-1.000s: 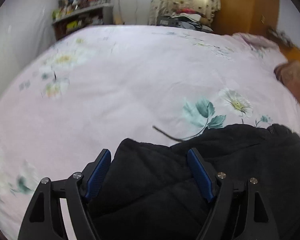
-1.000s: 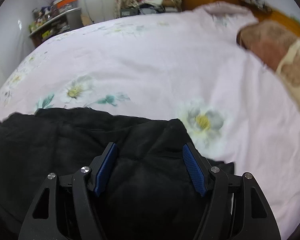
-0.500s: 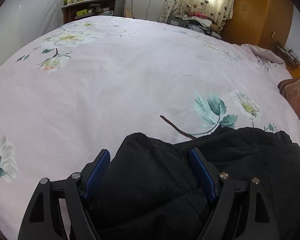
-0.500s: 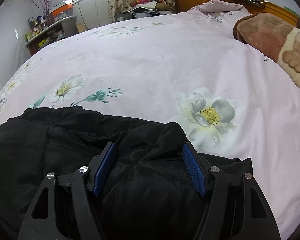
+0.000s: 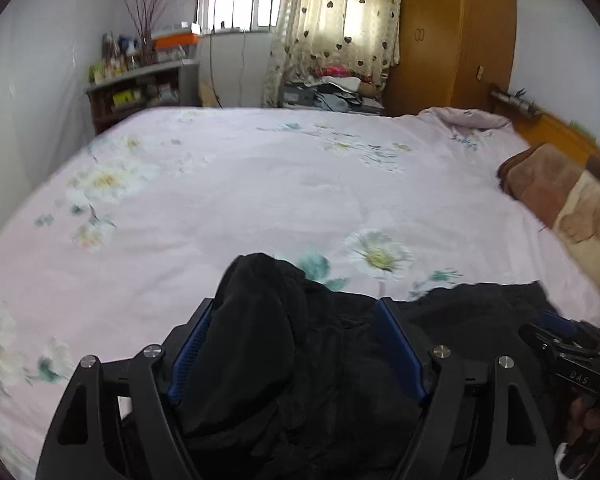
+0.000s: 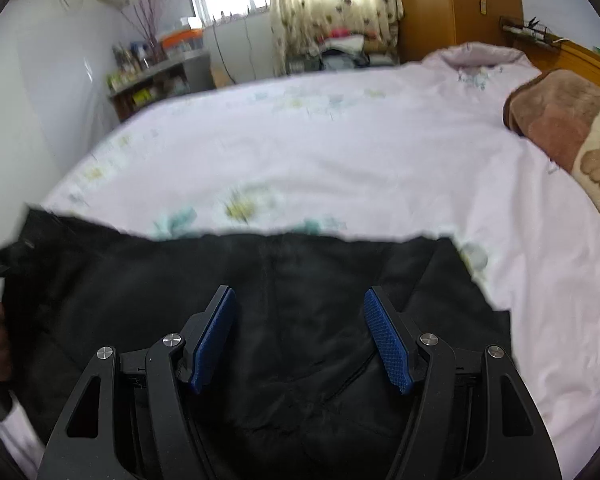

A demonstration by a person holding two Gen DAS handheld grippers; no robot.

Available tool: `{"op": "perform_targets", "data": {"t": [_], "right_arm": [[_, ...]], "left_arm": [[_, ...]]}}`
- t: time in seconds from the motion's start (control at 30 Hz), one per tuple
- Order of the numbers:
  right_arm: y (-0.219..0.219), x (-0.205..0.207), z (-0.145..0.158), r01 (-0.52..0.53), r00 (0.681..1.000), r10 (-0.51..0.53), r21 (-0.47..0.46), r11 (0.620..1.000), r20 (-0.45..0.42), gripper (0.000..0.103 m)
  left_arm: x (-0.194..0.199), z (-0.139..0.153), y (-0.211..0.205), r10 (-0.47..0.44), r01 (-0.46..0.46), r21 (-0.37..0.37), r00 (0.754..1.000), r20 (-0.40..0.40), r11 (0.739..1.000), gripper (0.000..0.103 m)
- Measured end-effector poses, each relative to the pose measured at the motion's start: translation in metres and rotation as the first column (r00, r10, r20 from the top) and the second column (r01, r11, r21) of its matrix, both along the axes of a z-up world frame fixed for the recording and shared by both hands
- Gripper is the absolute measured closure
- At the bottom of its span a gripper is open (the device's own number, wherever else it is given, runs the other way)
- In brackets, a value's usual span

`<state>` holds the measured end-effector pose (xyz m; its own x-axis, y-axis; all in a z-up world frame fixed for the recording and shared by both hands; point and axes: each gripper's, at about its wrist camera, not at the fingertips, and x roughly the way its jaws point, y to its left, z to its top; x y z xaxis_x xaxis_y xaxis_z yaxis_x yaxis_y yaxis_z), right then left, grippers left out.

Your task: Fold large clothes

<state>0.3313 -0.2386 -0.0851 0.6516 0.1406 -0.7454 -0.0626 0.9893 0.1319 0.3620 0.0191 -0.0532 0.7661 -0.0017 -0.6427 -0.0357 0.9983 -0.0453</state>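
Left gripper (image 5: 296,344) clamped on bunched black garment (image 5: 340,360), jaws just narrowed. Right gripper (image 6: 300,340) wide over flat cloth, grip unclear. Left view alone shows bunching.

- The left wrist view looks forward and down along the left tongs (image 5: 296,346), close over a bulky black padded garment (image 5: 340,360), facing across the pale pink flower-printed bed (image 5: 240,184) toward the window.
- The right wrist view looks likewise along the right tongs (image 6: 300,336), just as near the garment (image 6: 300,280), set a little further toward the brown plush blanket (image 6: 552,120).
- Both share the bed (image 6: 340,140), the blanket (image 5: 548,184), the heart-patterned curtain (image 5: 332,20) and the orange-brown wooden wardrobe (image 5: 452,28).
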Motion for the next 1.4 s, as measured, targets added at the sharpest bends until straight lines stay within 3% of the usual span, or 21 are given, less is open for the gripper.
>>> {"op": "perform_targets", "data": {"t": [0.1, 0.17, 0.27, 0.37, 0.43, 0.57, 0.63, 0.7, 0.8, 0.87, 1.0, 1.1, 1.17, 1.3, 1.4], "right_arm": [[-0.009, 0.005, -0.009, 0.012, 1.0, -0.012, 0.022, 1.0, -0.015, 0.036], [-0.013, 0.006, -0.008, 0.004, 1.0, -0.004, 0.019, 1.0, -0.009, 0.036], [-0.014, 0.007, -0.01, -0.001, 1.0, 0.001, 0.015, 1.0, -0.02, 0.036], [-0.015, -0.002, 0.004, 0.017, 1.0, -0.017, 0.016, 1.0, 0.004, 0.036], [-0.017, -0.01, 0.015, 0.011, 0.999, -0.013, 0.033, 0.999, 0.041, 0.036], [-0.038, -0.031, 0.016, 0.066, 0.996, -0.067, 0.028, 0.997, 0.063, 0.036], [-0.054, -0.036, 0.008, 0.104, 0.993, -0.105, 0.041, 0.994, 0.046, 0.036], [-0.065, -0.034, -0.002, 0.125, 0.991, -0.127, 0.055, 0.991, 0.029, 0.036], [-0.066, -0.022, -0.014, 0.114, 0.993, -0.116, 0.039, 0.993, 0.036, 0.036], [-0.057, -0.009, -0.023, 0.09, 0.995, -0.091, 0.028, 0.996, 0.041, 0.036], [-0.055, 0.012, -0.051, 0.095, 0.995, -0.096, 0.033, 0.995, 0.022, 0.037], [-0.056, 0.012, -0.052, 0.106, 0.994, -0.106, 0.028, 0.994, 0.009, 0.038], [-0.057, 0.008, -0.043, 0.117, 0.993, -0.117, 0.001, 0.993, -0.014, 0.038], [-0.062, -0.018, -0.004, 0.116, 0.991, -0.118, 0.039, 0.992, 0.061, 0.039], [-0.058, -0.02, 0.005, 0.087, 0.992, -0.089, 0.027, 0.996, 0.092, 0.039]], "left_arm": [[0.0, 0.005, 0.042, 0.105, -0.104, -0.06, 0.994, 0.011, 0.993, 0.024], [0.003, 0.001, 0.071, 0.187, -0.188, -0.032, 0.982, -0.022, 0.982, 0.026], [-0.003, -0.003, 0.09, 0.222, -0.226, -0.062, 0.973, -0.062, 0.972, 0.029], [-0.019, 0.012, 0.068, 0.161, -0.161, -0.11, 0.987, -0.011, 0.981, 0.029], [-0.019, 0.019, 0.035, 0.051, -0.049, -0.139, 0.999, 0.008, 0.989, 0.029], [0.002, 0.003, -0.035, -0.158, 0.157, -0.047, 0.987, -0.001, 0.986, 0.028], [0.019, -0.021, -0.042, -0.151, 0.152, 0.019, 0.987, -0.052, 0.988, 0.029], [0.036, -0.05, -0.023, -0.057, 0.065, 0.061, 0.992, -0.116, 0.996, 0.033], [0.035, -0.079, 0.022, 0.032, -0.037, -0.032, 0.99, -0.136, 0.999, 0.041], [0.03, -0.086, 0.028, 0.04, -0.04, 0.003, 0.993, -0.109, 0.999, 0.045], [0.02, -0.092, 0.026, 0.061, -0.062, -0.004, 0.995, -0.076, 0.998, 0.045], [0.029, -0.09, 0.022, 0.06, -0.057, 0.025, 0.992, -0.112, 0.998, 0.045], [0.032, -0.075, 0.025, 0.042, -0.038, 0.029, 0.988, -0.149, 0.999, 0.045], [0.008, -0.033, 0.044, 0.018, -0.018, 0.014, 1.0, -0.022, 1.0, 0.042], [0.014, -0.045, 0.066, 0.061, -0.059, 0.032, 0.997, -0.057, 0.998, 0.04]]}}
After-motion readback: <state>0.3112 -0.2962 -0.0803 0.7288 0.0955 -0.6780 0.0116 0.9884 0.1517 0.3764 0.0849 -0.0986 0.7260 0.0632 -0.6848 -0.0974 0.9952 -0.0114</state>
